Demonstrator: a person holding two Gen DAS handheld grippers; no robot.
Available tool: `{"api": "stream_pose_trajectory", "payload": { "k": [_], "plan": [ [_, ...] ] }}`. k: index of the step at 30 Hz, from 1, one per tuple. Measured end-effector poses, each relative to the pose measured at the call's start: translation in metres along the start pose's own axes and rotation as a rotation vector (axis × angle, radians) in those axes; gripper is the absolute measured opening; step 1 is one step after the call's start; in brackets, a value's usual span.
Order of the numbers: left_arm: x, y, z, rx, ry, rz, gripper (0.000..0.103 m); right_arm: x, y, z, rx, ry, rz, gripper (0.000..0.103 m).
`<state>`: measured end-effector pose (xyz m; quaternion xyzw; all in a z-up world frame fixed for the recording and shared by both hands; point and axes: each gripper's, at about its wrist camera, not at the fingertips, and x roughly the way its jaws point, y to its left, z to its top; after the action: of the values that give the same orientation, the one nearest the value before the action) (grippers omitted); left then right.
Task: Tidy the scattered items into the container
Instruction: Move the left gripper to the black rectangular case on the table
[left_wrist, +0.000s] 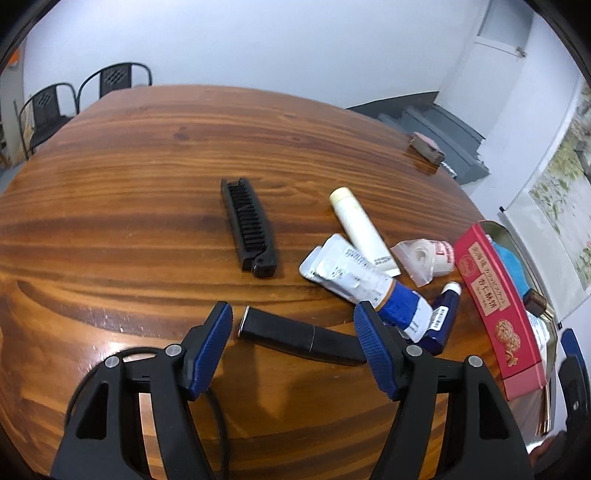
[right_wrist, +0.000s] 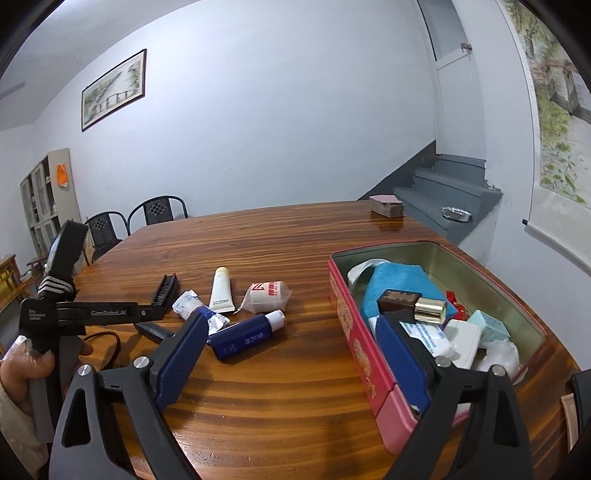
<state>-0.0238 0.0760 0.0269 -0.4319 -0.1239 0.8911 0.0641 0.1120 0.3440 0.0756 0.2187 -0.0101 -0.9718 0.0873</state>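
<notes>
My left gripper (left_wrist: 293, 325) hangs over the table's near edge, jaws apart and empty, the black tube (left_wrist: 301, 338) lying crosswise between them, touching neither. My right gripper (right_wrist: 291, 354), jaws wide and empty, straddles the wall of the red tin (right_wrist: 364, 354) at the table's right edge.

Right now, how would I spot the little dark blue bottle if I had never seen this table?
Find the red tin at the right of the wooden table. Left of it lies a heap of loose toiletries; the dark blue bottle lies on its side at the near edge of that heap. It alone is deep blue with a white cap, unlike the cream tube behind it.
</notes>
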Motion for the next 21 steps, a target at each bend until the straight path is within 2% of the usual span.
{"api": "stream_pose_trajectory", "payload": {
  "k": [5, 11, 17, 21],
  "plan": [
    [0.006, -0.004, -0.005, -0.038, 0.016, 0.06, 0.072, -0.002, 0.004, -0.001, -0.012, -0.011, 0.004, 0.098],
    [0.007, -0.014, -0.008, 0.001, 0.021, 0.081, 0.077, -0.005, 0.004, -0.002, -0.015, -0.016, 0.01, 0.098],
    [-0.002, 0.007, -0.009, -0.036, 0.035, 0.08, 0.078, -0.005, 0.008, -0.003, -0.03, -0.016, 0.017, 0.098],
    [-0.007, 0.021, -0.012, -0.027, 0.035, 0.13, 0.079, -0.004, 0.011, -0.004, -0.04, -0.011, 0.024, 0.098]
  ]
}}
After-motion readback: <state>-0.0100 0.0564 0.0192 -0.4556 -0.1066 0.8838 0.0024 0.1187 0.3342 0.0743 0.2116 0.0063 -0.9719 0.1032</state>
